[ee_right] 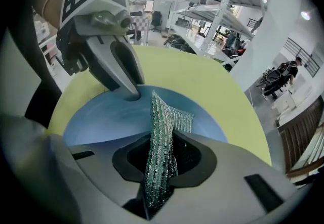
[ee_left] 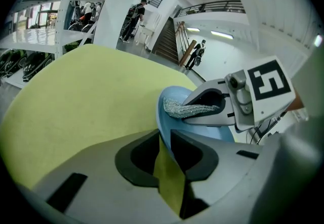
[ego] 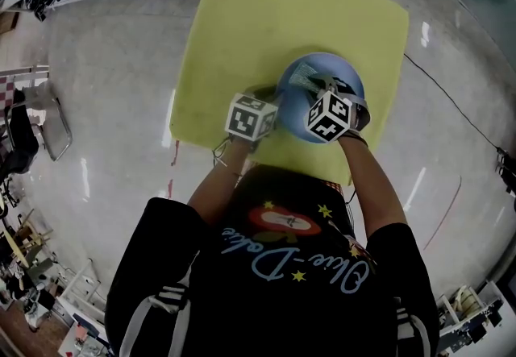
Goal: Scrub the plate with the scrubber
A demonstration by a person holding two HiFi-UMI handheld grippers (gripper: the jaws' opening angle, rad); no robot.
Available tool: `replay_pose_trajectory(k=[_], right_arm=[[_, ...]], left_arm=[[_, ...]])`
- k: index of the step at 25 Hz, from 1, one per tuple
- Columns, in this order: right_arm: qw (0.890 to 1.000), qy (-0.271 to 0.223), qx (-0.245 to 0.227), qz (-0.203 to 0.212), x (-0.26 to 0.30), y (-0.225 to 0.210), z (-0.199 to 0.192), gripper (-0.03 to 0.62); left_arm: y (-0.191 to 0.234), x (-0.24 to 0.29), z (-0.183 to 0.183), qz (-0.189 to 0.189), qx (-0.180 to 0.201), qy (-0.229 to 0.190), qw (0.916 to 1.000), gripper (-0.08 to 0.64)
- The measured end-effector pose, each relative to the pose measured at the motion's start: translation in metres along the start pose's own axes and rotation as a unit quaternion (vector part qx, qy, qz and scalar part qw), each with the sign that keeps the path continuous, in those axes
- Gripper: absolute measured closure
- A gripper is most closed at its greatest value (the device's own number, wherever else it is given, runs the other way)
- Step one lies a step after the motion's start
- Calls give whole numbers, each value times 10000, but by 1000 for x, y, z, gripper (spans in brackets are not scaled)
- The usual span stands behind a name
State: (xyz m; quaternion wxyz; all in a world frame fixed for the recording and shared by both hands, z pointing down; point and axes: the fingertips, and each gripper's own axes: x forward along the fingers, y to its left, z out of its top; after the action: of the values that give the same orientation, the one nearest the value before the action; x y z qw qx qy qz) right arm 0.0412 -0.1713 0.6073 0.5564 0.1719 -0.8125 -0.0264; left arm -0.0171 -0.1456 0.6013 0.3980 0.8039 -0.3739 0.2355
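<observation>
A blue plate (ego: 345, 73) lies near the front edge of the yellow-green table (ego: 282, 9). My left gripper (ego: 276, 111) is at the plate's left rim. In the left gripper view the rim of the plate (ee_left: 174, 123) runs in between the jaws of the left gripper (ee_left: 164, 139), which pinch it. My right gripper (ee_right: 163, 143) is shut on a silvery mesh scrubber (ee_right: 162, 132), and points steeply down over the plate (ee_right: 101, 117). The scrubber's free end (ee_left: 190, 109) hangs just above the plate's inner face; whether it touches I cannot tell. The left gripper (ee_right: 130, 91) shows at the plate's far rim in the right gripper view.
The table stands on a glossy pale floor (ego: 113, 81). A cable (ego: 451, 101) runs across the floor at the right, and a metal chair frame (ego: 50, 118) stands at the left. White shelving (ee_right: 223, 0) and several people are far behind the table.
</observation>
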Motion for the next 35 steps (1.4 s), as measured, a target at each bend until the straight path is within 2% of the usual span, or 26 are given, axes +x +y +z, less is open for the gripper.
replay_pose_trajectory(k=[6,9,14,18,22,35], right_arm=[[9959,289,-677,518,3,18,2,531],[9941,330,-821,628,0,23,1,531],[9945,327,-769,633,-3,30,-3,528],[9922,373,-961,707,-7,44,-4,526],[9914,367,-999,766,-9,56,-5,526],[9857,190,-1046,1309,-22,99,-8,526]], left_arm=[[0,0,-2,-6,2,-56,10000,495],[-1,-1,-2,-29,-47,-92,9999,497],[-1,2,-1,-4,-69,-96,9999,497],[0,-1,-2,22,-79,-81,9999,499],[2,1,-3,159,89,-34,9998,495],[1,3,-2,271,143,-34,9995,497]])
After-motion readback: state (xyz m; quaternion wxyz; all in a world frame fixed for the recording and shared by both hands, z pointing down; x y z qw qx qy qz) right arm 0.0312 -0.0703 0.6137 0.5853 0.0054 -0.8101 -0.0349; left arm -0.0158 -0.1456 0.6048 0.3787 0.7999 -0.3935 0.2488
